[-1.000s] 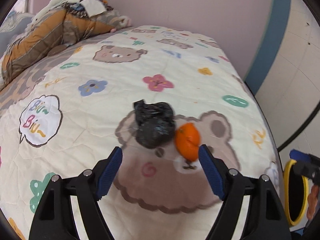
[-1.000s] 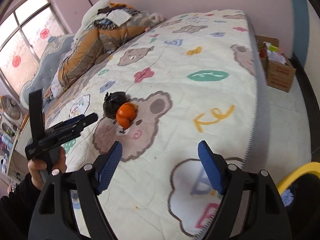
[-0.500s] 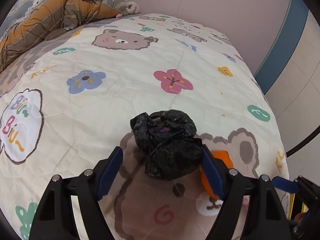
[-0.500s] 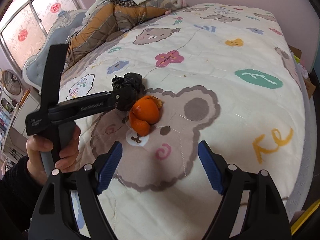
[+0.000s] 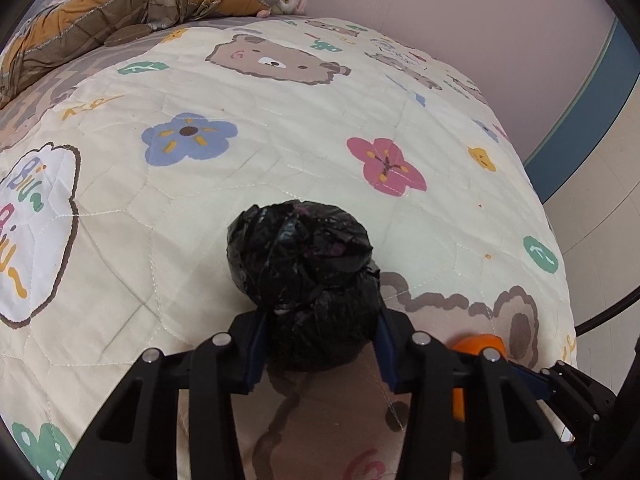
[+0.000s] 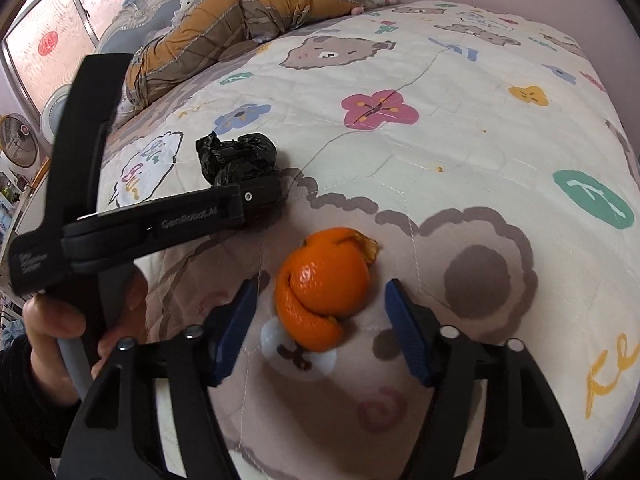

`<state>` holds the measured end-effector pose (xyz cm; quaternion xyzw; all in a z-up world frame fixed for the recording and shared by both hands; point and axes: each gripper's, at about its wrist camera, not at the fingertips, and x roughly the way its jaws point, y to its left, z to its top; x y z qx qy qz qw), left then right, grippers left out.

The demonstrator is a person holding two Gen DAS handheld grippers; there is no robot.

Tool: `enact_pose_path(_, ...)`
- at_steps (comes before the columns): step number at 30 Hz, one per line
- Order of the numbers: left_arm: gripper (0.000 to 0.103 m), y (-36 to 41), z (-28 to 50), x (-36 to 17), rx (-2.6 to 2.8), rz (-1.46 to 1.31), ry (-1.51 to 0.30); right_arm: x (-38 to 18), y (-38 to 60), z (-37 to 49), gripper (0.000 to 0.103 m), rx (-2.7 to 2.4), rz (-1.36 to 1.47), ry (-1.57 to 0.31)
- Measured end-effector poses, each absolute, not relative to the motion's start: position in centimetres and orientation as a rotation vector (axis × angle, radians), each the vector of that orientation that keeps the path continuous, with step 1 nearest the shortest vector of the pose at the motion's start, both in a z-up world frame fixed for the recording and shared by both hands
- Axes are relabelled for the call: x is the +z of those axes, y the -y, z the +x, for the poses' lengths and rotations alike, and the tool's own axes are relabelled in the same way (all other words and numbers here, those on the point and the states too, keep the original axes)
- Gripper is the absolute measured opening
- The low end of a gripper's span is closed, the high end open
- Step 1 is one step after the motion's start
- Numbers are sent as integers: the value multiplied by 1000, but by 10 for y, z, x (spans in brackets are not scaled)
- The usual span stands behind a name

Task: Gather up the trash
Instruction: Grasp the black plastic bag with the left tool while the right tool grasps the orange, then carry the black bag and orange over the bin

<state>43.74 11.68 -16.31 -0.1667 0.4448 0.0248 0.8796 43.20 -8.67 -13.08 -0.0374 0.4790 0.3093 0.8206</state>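
Observation:
A crumpled black plastic bag [image 5: 304, 264] lies on the bear-print bedspread [image 5: 280, 160]. My left gripper [image 5: 320, 348] has its jaws closing, and both blue pads press on the bag's lower part. In the right wrist view the same bag [image 6: 240, 156] shows at the tip of the left gripper [image 6: 260, 196], which a hand [image 6: 52, 320] holds. An orange peel [image 6: 324, 288] lies just right of the bag. My right gripper [image 6: 320, 324] straddles the peel with its jaws closing, and a gap remains on each side. The peel [image 5: 478, 344] peeks out behind the left gripper's right finger.
A folded orange-brown quilt [image 6: 240, 12] is heaped at the head of the bed. Fans [image 6: 20, 140] stand below a window at the far left. The bed's right edge drops off toward a pink wall with a blue stripe [image 5: 580, 100].
Both grippers came forward and down onto the bed. The left jaws narrowed onto the black bag. The right jaws narrowed around the orange peel, which now sits between them.

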Motion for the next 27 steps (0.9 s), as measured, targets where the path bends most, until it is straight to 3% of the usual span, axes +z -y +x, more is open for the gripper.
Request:
enact_pose_path(1, 40, -117, 436, -162, 51, -347, -921, -132, 84, 433, 40, 657, -88, -1021)
enact_pose_path(6, 39, -112, 427, -147, 33, -319, -894, -132, 86, 430, 33, 655, -96, -1027)
enact_pose_path(16, 39, -65, 372, -94, -75, -212, -818, -87, 160, 374, 32, 628, -35, -1036)
enact_pose_path(27, 39, 47, 279, -24, -300, -23, -638, -21, 298, 283, 32, 465, 133, -920)
